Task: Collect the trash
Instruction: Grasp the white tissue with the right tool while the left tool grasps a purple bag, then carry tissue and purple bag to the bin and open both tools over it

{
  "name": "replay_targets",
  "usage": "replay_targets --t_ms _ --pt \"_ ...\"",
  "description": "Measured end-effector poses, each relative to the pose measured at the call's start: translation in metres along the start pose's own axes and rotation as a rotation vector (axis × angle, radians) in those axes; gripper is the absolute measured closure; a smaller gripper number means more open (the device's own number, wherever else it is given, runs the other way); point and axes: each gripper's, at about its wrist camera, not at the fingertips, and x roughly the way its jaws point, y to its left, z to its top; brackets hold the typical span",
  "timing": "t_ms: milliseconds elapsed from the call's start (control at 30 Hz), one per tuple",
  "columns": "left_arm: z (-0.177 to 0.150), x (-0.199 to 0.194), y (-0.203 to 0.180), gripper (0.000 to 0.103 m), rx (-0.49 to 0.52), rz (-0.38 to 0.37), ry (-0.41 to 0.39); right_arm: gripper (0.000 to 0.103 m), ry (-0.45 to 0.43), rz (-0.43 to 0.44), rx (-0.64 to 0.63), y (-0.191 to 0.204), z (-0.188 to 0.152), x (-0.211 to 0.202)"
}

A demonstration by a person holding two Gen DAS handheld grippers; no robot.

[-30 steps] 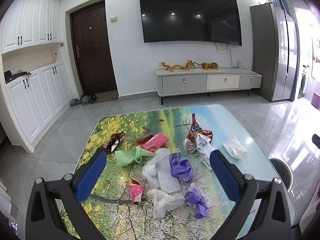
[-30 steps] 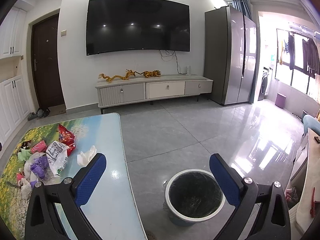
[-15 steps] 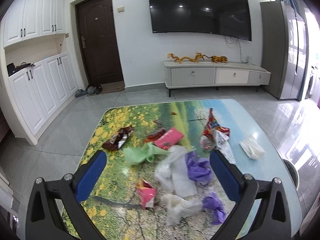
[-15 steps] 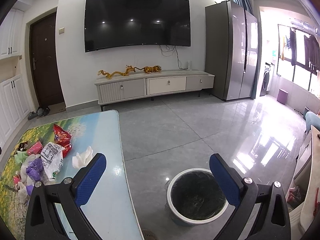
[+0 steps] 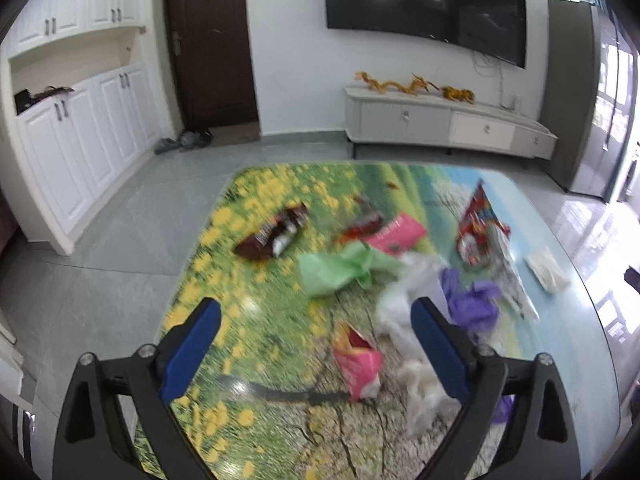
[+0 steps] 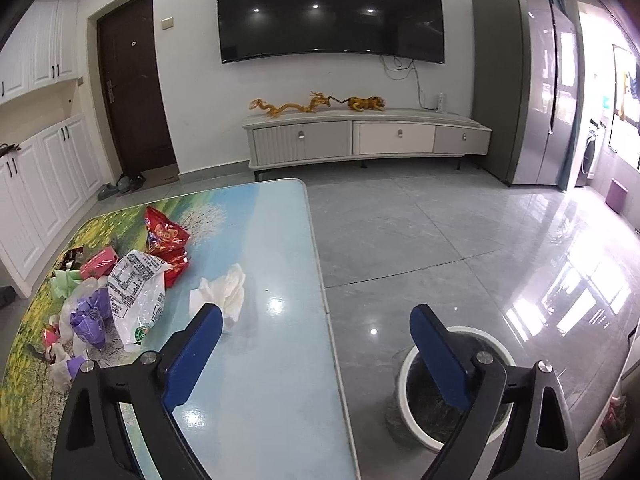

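Trash lies scattered on a table point(image 5: 248, 364) printed with a meadow scene. In the left wrist view I see a brown wrapper point(image 5: 272, 236), a green bag point(image 5: 340, 268), a pink packet point(image 5: 396, 234), a pink-and-yellow packet point(image 5: 358, 364), white plastic point(image 5: 404, 312) and a purple bag point(image 5: 472, 300). My left gripper point(image 5: 316, 316) hangs over the table's near part, jaws wide and closing, nothing between them. My right gripper point(image 6: 316, 320) hovers over the table's right edge point(image 6: 320, 280), jaws wide and closing on nothing. A white tissue point(image 6: 224, 292) lies just beyond its left finger. A round bin point(image 6: 452, 388) stands on the floor.
A red snack bag point(image 6: 166, 242) and a printed white bag point(image 6: 138, 288) lie beside the pile. A TV cabinet point(image 6: 360, 140) stands against the far wall, a fridge point(image 6: 524, 80) to the right, white cupboards point(image 5: 80, 136) and a door point(image 5: 212, 44) on the left.
Both grippers have sunk toward the table and tilted down. The left view slid left across the trash pile; the right view swung left, bringing more of the table in.
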Motion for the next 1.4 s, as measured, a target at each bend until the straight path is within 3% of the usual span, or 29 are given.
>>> replay_targets --t_ms 133,233,367,533,733,833,1000,1400 --pt "-0.026 0.005 -0.019 0.025 0.045 -0.169 0.072 0.014 0.029 0.057 -0.030 0.015 0.005 0.020" --pt "-0.040 0.004 -0.043 0.026 0.076 -0.331 0.127 0.015 0.047 0.094 -0.043 0.027 0.008 0.033" --pt "-0.044 -0.001 -0.082 0.027 0.148 -0.431 0.131 0.019 0.077 0.130 -0.074 0.041 0.010 0.055" --pt "-0.036 0.015 -0.107 0.036 0.179 -0.446 0.150 0.026 0.134 0.189 -0.063 0.045 0.011 0.081" --pt "-0.035 0.042 -0.112 0.056 0.155 -0.451 0.215 0.040 0.171 0.237 -0.079 0.056 0.011 0.103" --pt "-0.038 0.049 -0.117 0.070 0.170 -0.450 0.238 0.054 0.198 0.257 -0.083 0.060 0.008 0.108" --pt "-0.041 0.044 -0.124 0.076 0.194 -0.450 0.219 0.089 0.220 0.278 -0.075 0.055 -0.002 0.111" --pt "-0.016 0.005 -0.132 0.078 0.200 -0.456 0.125 0.094 0.131 0.329 -0.005 0.020 -0.014 0.050"
